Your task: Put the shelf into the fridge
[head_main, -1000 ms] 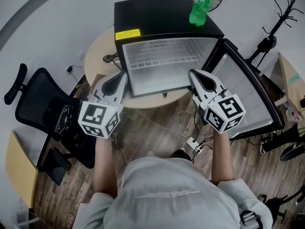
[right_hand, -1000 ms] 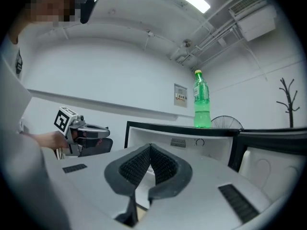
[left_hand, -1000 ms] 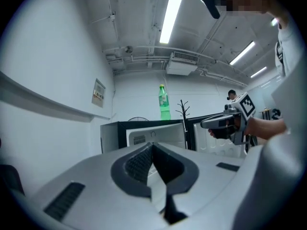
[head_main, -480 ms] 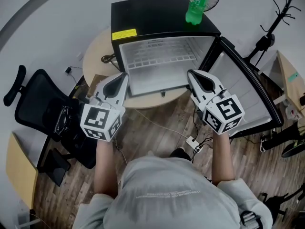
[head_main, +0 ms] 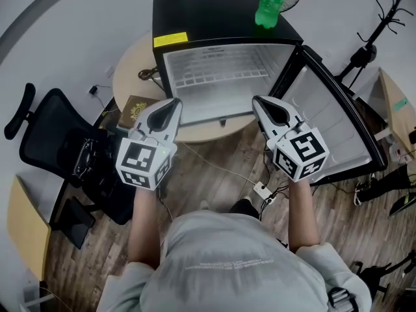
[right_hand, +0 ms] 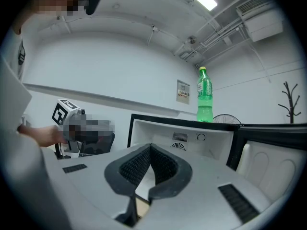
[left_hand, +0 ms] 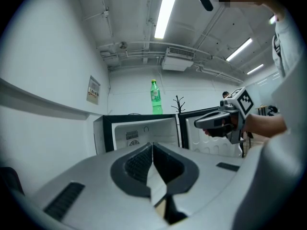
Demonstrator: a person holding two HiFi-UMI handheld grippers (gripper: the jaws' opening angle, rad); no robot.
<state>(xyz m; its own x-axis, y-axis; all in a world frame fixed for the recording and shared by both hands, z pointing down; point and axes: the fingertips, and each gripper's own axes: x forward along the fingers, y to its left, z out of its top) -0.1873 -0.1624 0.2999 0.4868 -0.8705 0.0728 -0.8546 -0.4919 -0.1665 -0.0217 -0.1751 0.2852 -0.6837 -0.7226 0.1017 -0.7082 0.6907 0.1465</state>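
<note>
Open fridge (head_main: 221,18) on a round tabletop (head_main: 127,83), door (head_main: 331,122) swung wide to the fridge's right. The white wire shelf (head_main: 218,77) lies inside the fridge cavity, apparently level. The left gripper (head_main: 174,103) and right gripper (head_main: 257,101) hover just in front of the fridge opening, jaws of each pressed fully together with nothing between them.

Likely hazards: a shelf not fully seated on the fridge's side ledges could tilt or slide forward. A nudge with closed jaws might jolt the fridge and topple the green bottle (head_main: 272,2) standing on top of it.

Compared with a second ago, the left gripper has shifted towards the fridge, uncovering a brown book (head_main: 133,111) left of the fridge. The right gripper has barely moved.
</note>
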